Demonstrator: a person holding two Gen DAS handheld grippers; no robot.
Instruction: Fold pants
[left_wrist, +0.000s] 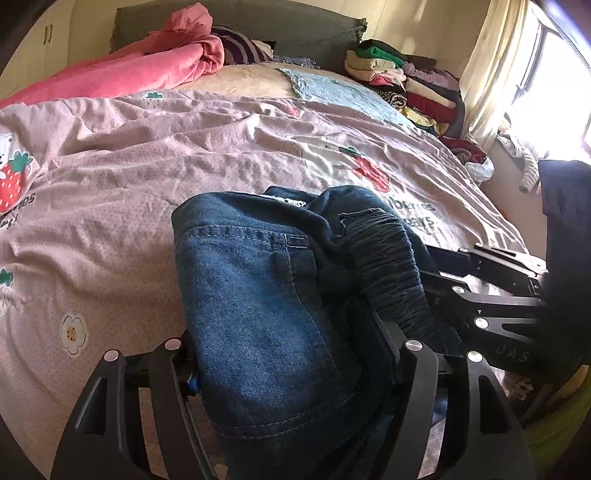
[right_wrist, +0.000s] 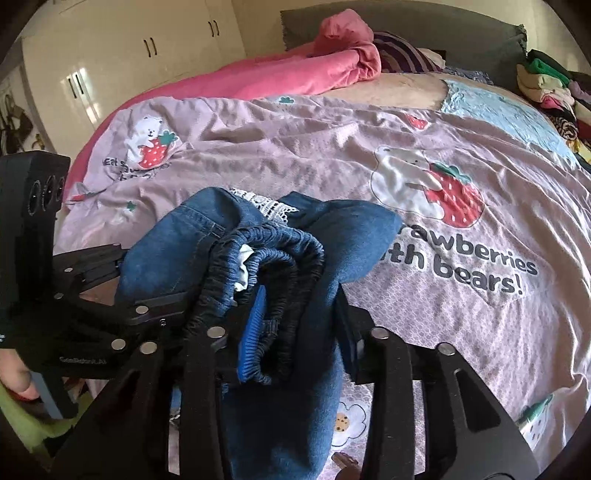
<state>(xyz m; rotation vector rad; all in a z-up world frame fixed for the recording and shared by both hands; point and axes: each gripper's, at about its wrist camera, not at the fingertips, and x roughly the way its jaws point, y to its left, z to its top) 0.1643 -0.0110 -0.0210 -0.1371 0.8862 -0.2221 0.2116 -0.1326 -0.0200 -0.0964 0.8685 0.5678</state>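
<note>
The left gripper (left_wrist: 291, 373) was clamped on the blue pants (left_wrist: 266, 306) — a bunched bundle at the near edge of the bed (left_wrist: 110, 229). Just to its right, the right gripper (right_wrist: 291, 354) grasped the same pants by the gathered waistband (right_wrist: 273, 266). A clothes pile (left_wrist: 410, 85) sat far right.

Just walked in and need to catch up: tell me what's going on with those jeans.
A person is holding a bunched pair of blue jeans up over the bed, with a handheld tool in each hand. The left tool is clamped on the denim, and the right tool grips the elastic waistband end right next to it. The jeans are crumpled, not yet laid flat, above the pink strawberry quilt. A stack of folded clothes sits at the far corner of the bed.
</note>
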